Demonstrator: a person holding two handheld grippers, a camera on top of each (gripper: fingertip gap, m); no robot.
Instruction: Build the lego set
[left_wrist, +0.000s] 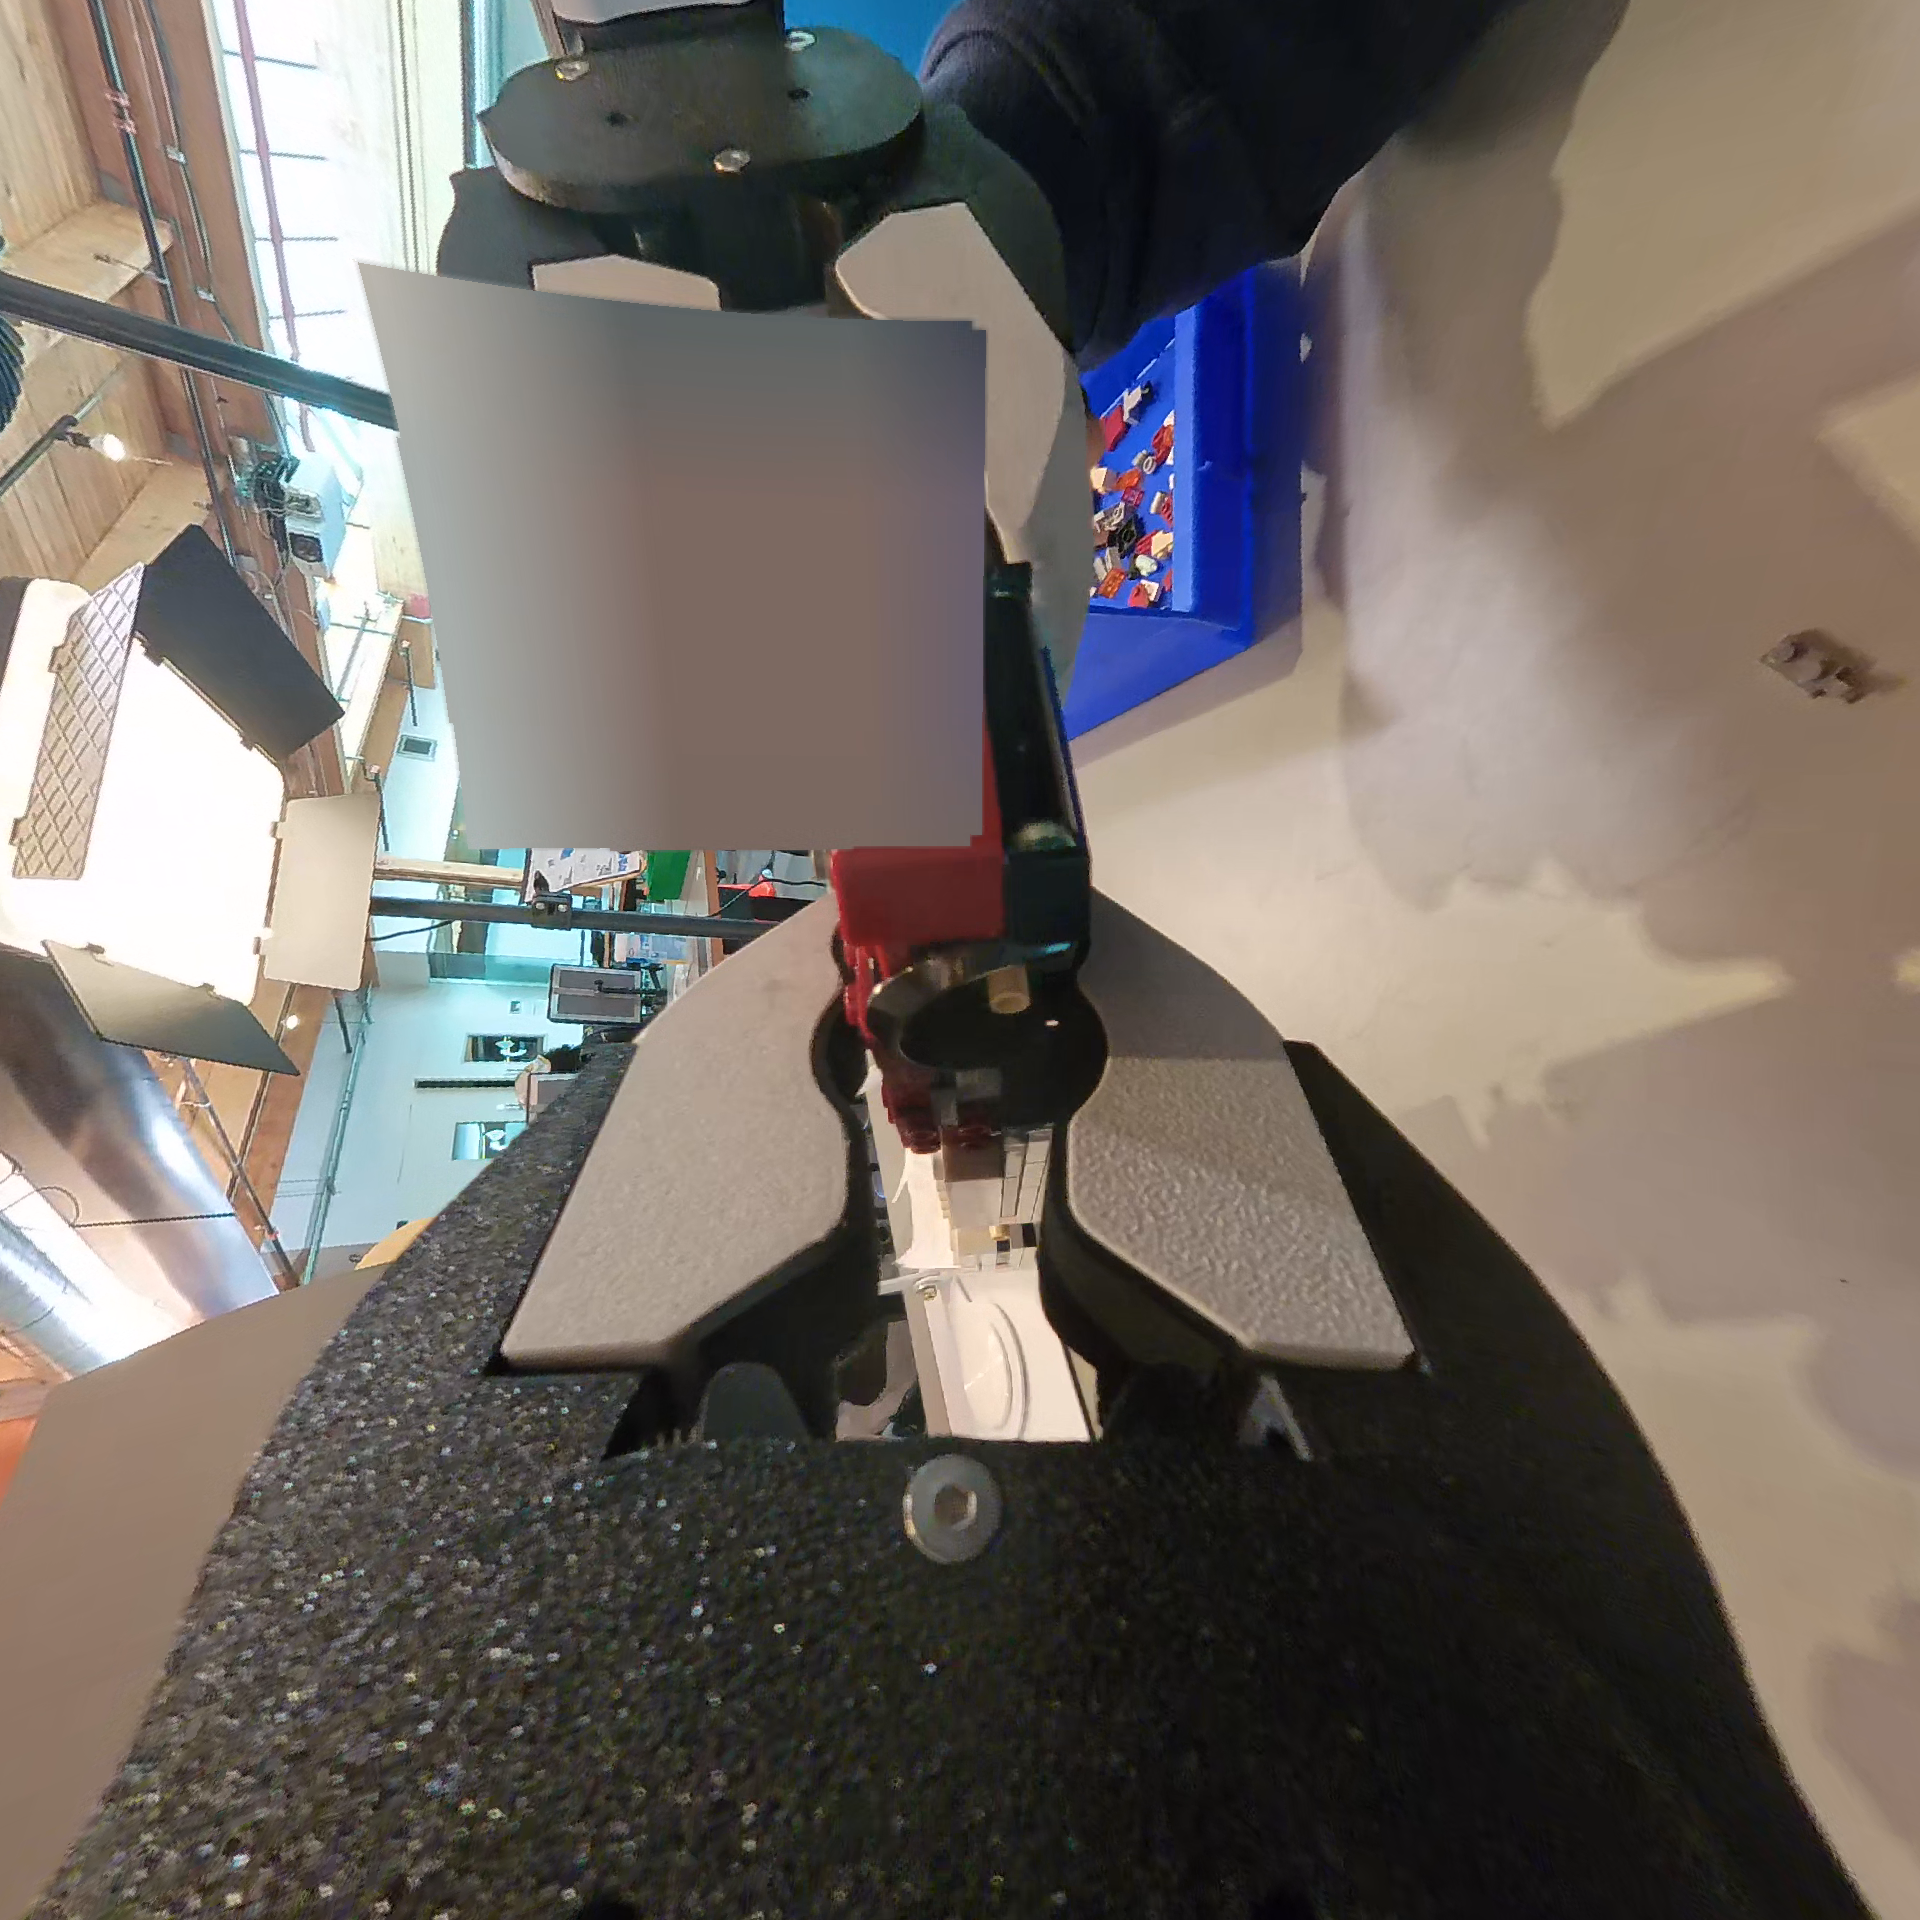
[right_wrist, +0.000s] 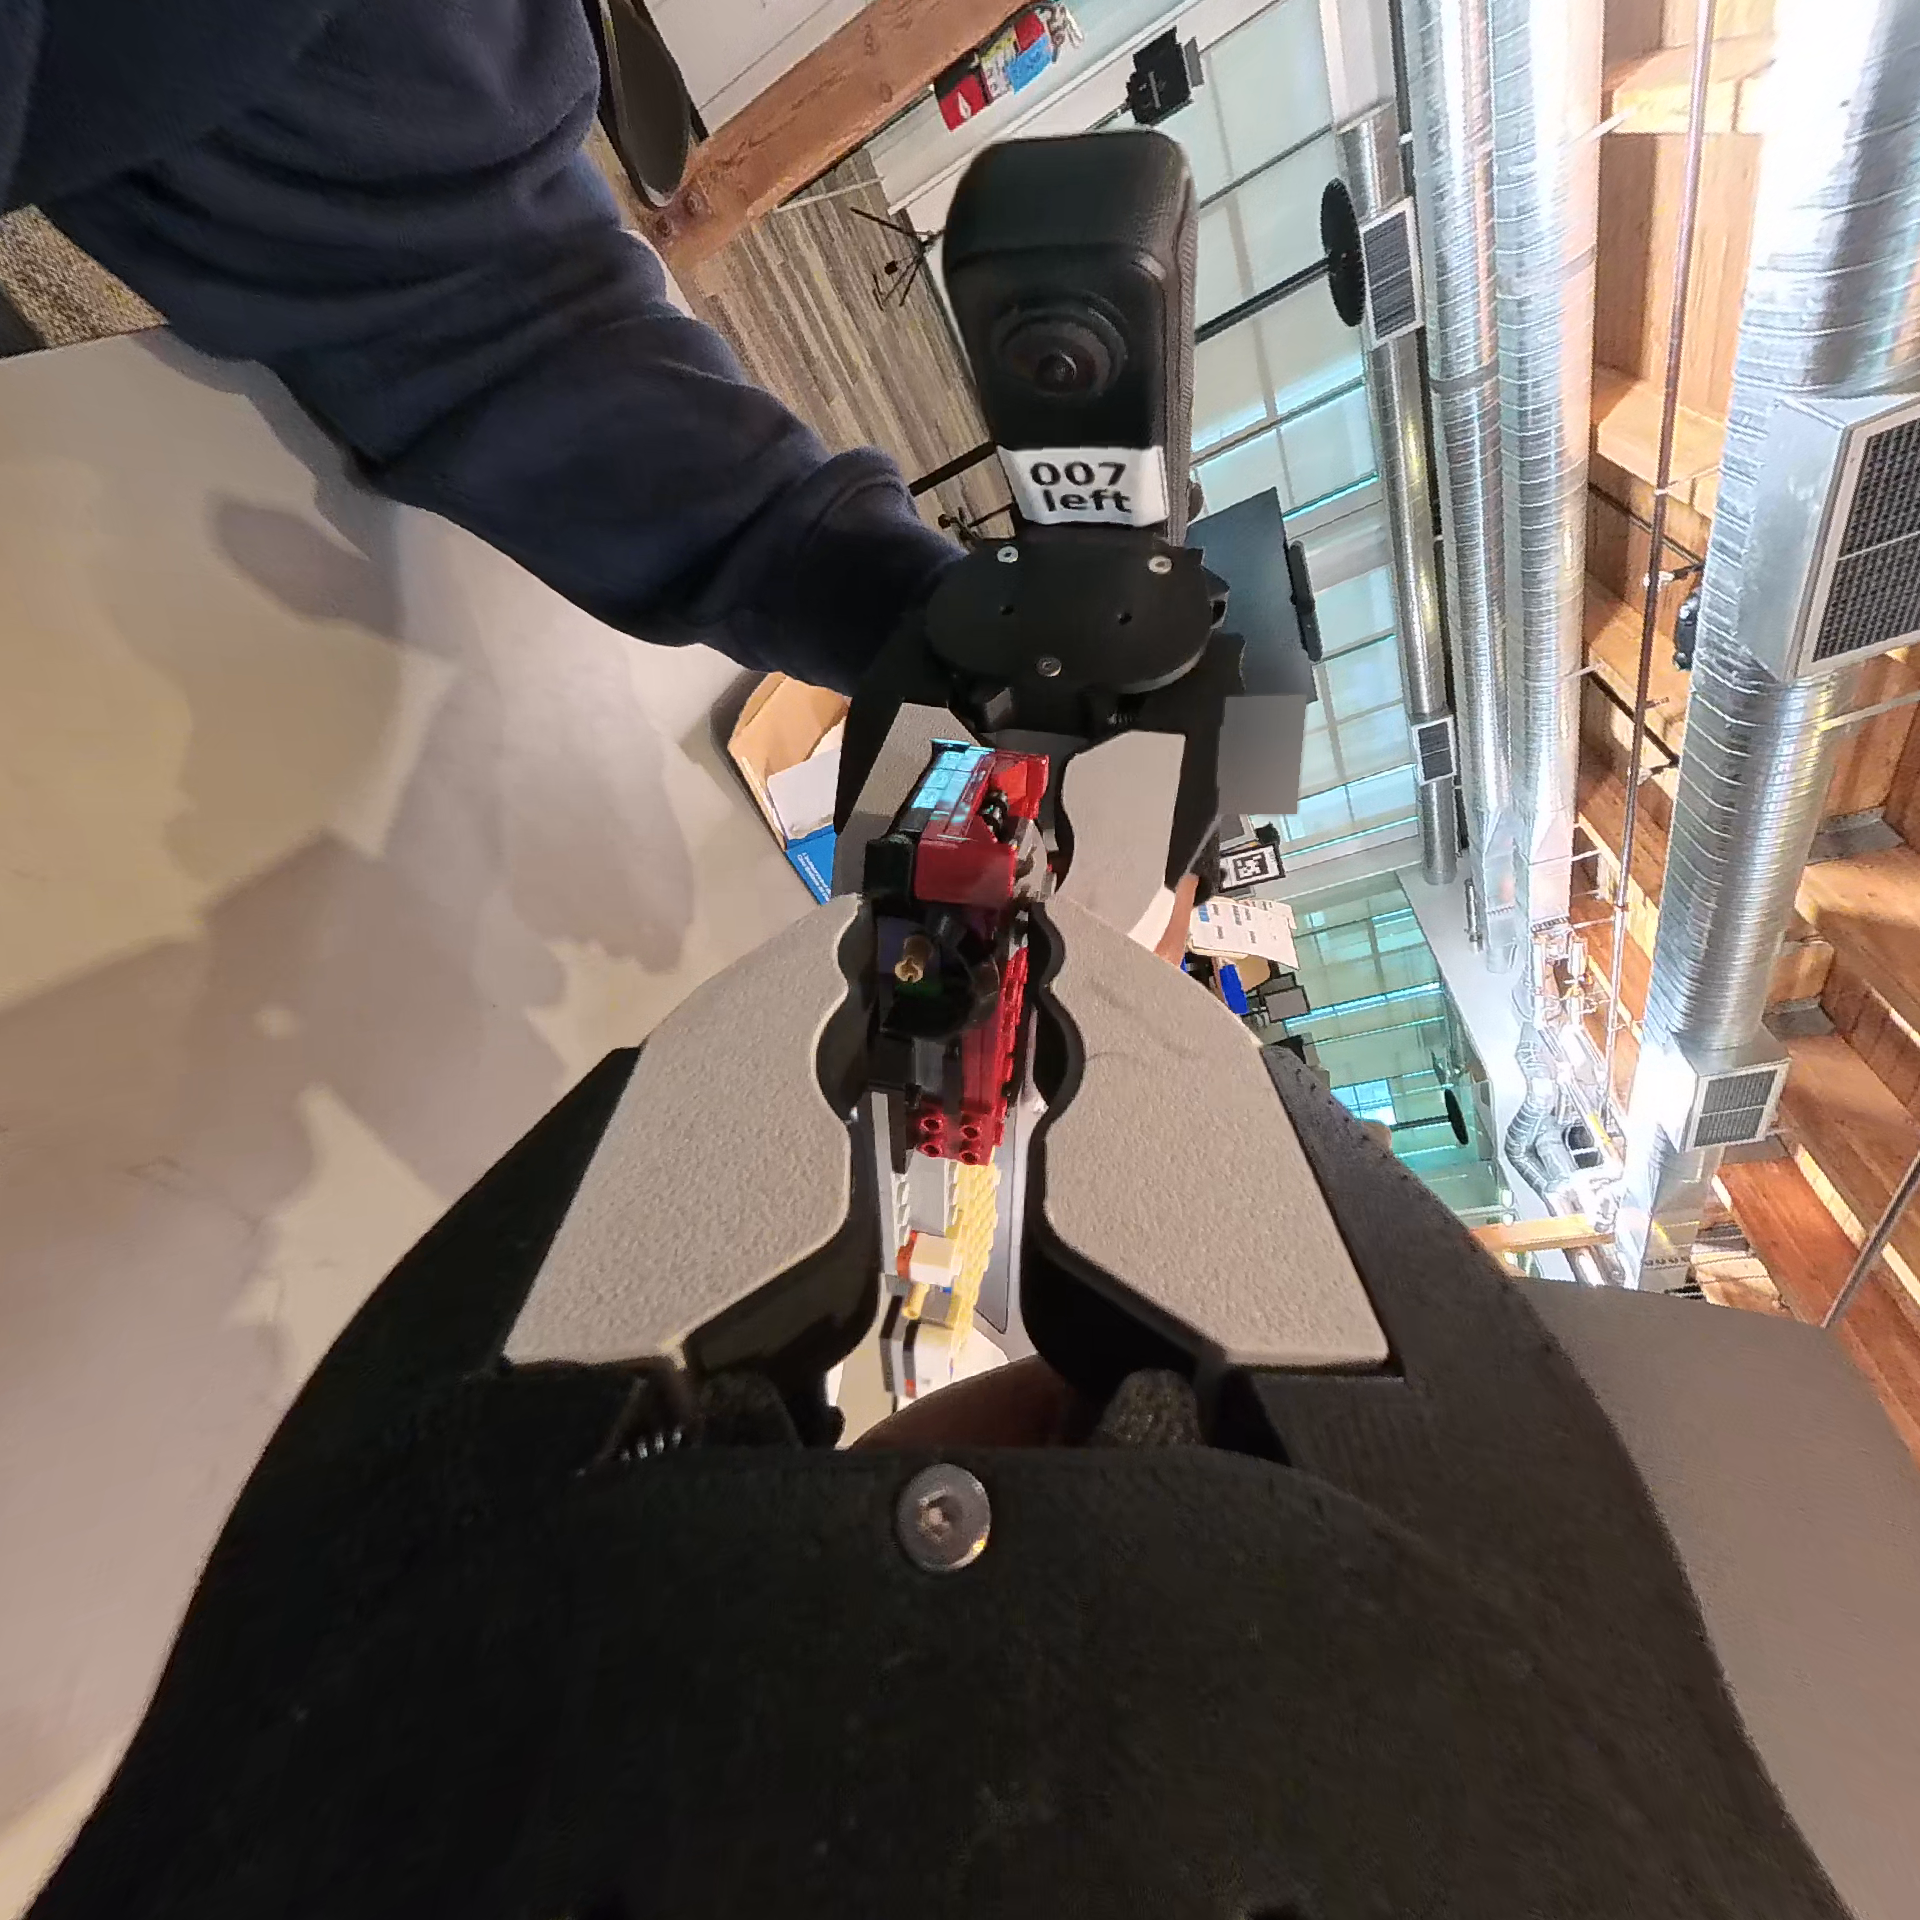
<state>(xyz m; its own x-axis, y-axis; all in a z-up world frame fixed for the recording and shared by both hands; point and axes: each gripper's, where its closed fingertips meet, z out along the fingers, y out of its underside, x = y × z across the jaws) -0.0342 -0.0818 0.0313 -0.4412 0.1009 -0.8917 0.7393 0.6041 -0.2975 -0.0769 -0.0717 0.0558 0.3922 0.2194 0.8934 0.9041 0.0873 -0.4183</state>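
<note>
A red and black toy brick model (left_wrist: 914, 894) hangs in the air between my two grippers, which face each other. My left gripper (left_wrist: 956, 956) is shut on one end of it, with the red side against one finger and the black side against the other. My right gripper (right_wrist: 951, 935) is shut on the other end of the model (right_wrist: 961, 842). In the right wrist view, the left gripper's fingers (right_wrist: 1122, 821) reach the model from the far side, below its camera (right_wrist: 1060, 312). In the left wrist view, the right gripper's body (left_wrist: 707, 125) shows at the top, its fingertips hidden.
A blue bin (left_wrist: 1216, 499) with several small loose bricks stands on the white table (left_wrist: 1455, 935). A small grey piece (left_wrist: 1813, 665) lies apart on the table. A dark blue sleeve (right_wrist: 468, 312) reaches over the table. A cardboard box (right_wrist: 779, 748) sits beyond the edge. Spacing between my two grippers at the tips: around 4 cm.
</note>
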